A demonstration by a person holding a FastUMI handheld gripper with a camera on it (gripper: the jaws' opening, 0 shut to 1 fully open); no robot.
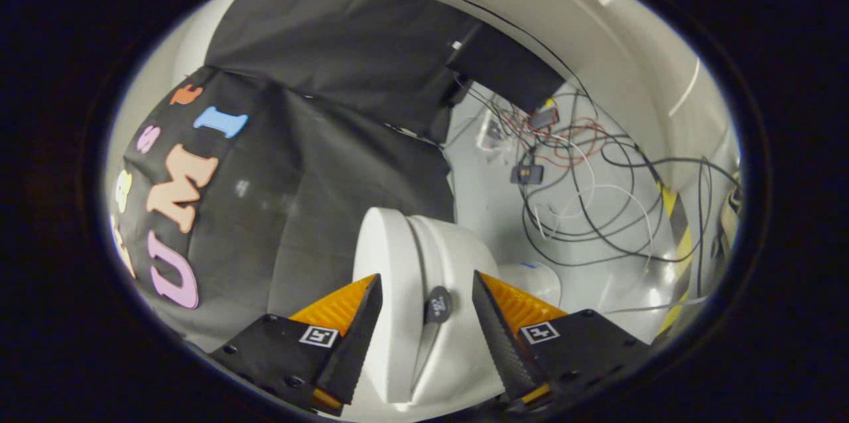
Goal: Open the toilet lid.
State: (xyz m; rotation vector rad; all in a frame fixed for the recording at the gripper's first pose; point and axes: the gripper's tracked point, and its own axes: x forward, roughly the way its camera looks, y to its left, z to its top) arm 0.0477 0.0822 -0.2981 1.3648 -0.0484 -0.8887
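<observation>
your gripper is spread open, its fingers either side of the toilet lid with a gap showing at each; nothing is clamped. the lid stands on edge between them, a small dark bumper pad on its inner face and the white toilet body just right of it. likely risk: unheld, the lid could drop shut if you pull away, or slide off one finger if you twist. farther right, loose cables on the floor could catch a wide swing.
</observation>
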